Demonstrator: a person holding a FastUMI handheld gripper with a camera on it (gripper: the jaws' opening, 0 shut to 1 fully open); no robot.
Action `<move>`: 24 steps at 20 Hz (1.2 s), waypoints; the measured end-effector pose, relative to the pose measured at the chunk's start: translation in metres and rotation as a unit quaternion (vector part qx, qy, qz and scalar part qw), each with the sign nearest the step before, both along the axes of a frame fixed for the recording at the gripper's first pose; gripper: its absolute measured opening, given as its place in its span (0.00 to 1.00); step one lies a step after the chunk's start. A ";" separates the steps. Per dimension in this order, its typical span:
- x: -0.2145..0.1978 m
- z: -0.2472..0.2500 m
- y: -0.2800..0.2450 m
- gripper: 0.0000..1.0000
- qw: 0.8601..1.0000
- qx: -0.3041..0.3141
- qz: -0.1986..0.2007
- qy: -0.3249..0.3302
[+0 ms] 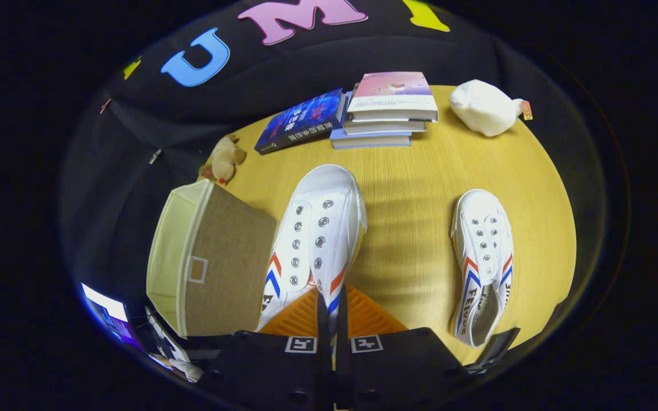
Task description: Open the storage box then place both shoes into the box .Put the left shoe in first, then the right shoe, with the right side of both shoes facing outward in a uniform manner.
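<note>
First shoe in my grip, box (pixel 209 257) just to its left.

Largest first: the yellow wooden table (pixel 414 240) under black cloth walls, then the box, seemingly tipped on its side. My gripper (pixel 332 319) pinches the near shoe (pixel 315 234) at its heel rim (presumably the left); next I swing it left into the opening. The other shoe (pixel 483 257) waits well apart; books (pixel 386 108) lie beyond.

A white canvas shoe (pixel 315 234) with red and blue stripes hangs toe-forward, its side wall pinched between the gripper (pixel 332 311) fingers, beside the beige fabric storage box (pixel 212 257) at the table's left edge. Its mate (pixel 482 260) lies flat near the right edge.
</note>
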State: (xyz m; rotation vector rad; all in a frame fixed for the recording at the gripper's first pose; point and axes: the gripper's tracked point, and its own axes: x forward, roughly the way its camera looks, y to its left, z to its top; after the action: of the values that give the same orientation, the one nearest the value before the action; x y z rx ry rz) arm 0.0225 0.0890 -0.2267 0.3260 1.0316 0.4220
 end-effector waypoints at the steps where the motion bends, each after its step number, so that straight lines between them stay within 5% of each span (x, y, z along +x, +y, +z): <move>1: -0.003 0.015 0.005 0.07 1.000 0.009 -0.008 -0.006; 7: -0.020 0.097 0.056 0.07 0.996 0.065 -0.041 -0.047; 12: -0.036 0.136 0.129 0.07 0.991 0.127 -0.025 -0.046; 24: -0.052 0.078 0.248 0.07 0.995 0.098 0.017 0.001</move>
State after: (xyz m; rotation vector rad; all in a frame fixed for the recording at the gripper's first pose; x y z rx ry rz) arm -0.0300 0.3374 -0.1482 0.4841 1.0009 0.5554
